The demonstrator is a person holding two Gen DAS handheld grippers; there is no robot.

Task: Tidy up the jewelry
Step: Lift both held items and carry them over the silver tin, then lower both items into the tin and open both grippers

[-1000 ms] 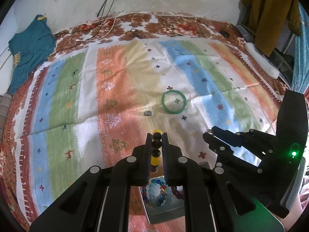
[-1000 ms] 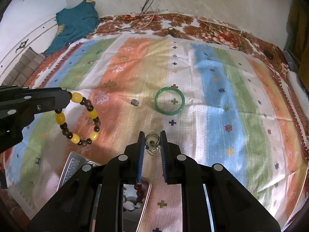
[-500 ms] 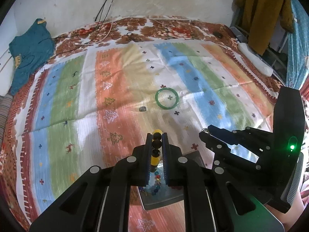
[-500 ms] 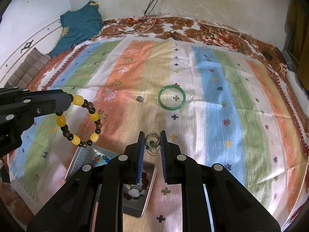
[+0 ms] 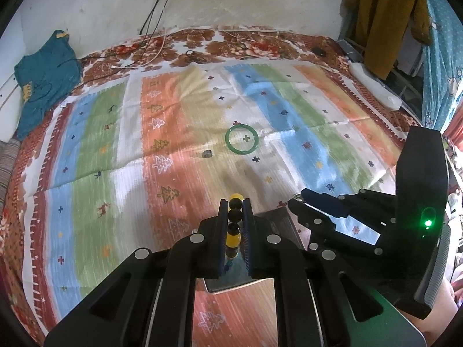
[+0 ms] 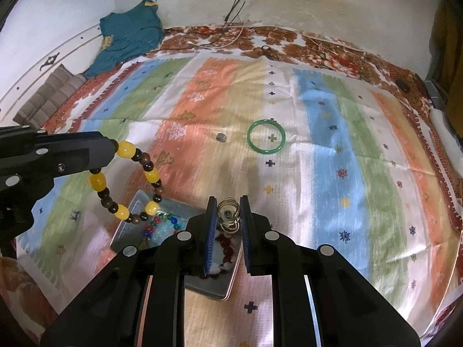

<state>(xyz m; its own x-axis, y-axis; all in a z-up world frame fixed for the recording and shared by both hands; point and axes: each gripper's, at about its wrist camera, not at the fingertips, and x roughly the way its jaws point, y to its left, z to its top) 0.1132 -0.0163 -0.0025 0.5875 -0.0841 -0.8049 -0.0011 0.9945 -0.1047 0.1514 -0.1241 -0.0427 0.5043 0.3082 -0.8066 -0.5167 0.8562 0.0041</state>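
Observation:
My left gripper (image 5: 235,205) is shut on a yellow and brown bead bracelet (image 5: 233,222), which hangs as a loop (image 6: 130,182) in the right wrist view above a metal tray (image 6: 136,202). My right gripper (image 6: 228,205) is shut on a small gold wire ornament (image 6: 228,215) above the same tray, which holds colourful beads (image 6: 162,222) and a dark red bracelet (image 6: 227,245). A green bangle (image 5: 242,139) and a small grey piece (image 5: 207,153) lie on the striped cloth farther out; the bangle also shows in the right wrist view (image 6: 266,139).
The striped cloth (image 5: 144,173) covers a bed with a floral sheet. A teal garment (image 5: 43,78) lies at the far left, cables (image 5: 150,52) run along the back, and a white power strip (image 5: 376,89) lies at the right edge.
Both grippers have pulled back and up with their items held. The tray has come further into view beneath them, and the bangle looks farther away.

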